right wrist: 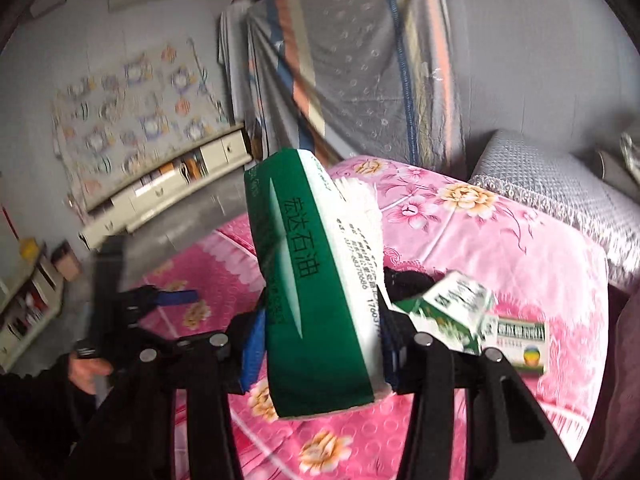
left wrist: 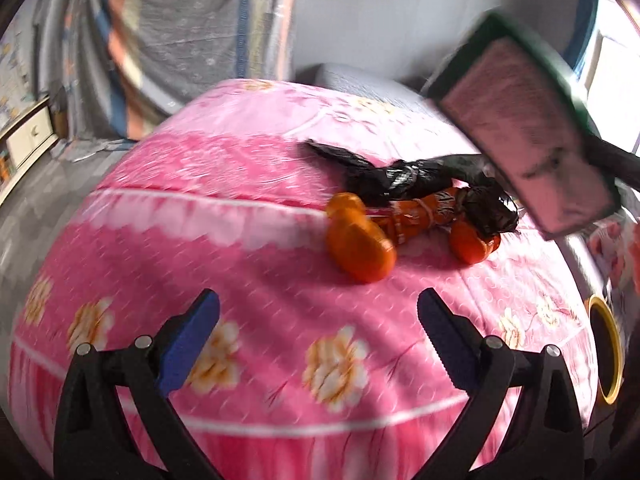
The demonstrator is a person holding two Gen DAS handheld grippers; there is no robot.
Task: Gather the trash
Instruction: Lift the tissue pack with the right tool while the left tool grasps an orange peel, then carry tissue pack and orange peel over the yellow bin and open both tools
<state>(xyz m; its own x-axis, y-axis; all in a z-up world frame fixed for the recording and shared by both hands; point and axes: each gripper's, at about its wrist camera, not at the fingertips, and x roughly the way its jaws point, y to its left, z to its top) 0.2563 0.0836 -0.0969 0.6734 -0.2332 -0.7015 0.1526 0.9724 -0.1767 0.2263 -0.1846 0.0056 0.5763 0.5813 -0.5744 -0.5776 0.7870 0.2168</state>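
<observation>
Our left gripper (left wrist: 318, 340), jaws apart and empty, faces the orange plastic wrappers (left wrist: 360, 236) tangled with a crumpled black plastic bag (left wrist: 404, 178) lying crosswise ahead on the pink floral bedspread (left wrist: 240, 272). Our right gripper (right wrist: 320, 344) clamps the green-and-white tissue pack (right wrist: 316, 280), lifted clear above small green-and-white cartons (right wrist: 460, 304).

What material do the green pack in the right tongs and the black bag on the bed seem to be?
Green pack: apparently soft, glossy printed plastic film around white tissue; paper shows at its open end. Black bag: thin plastic film, crumpled and shiny.
</observation>
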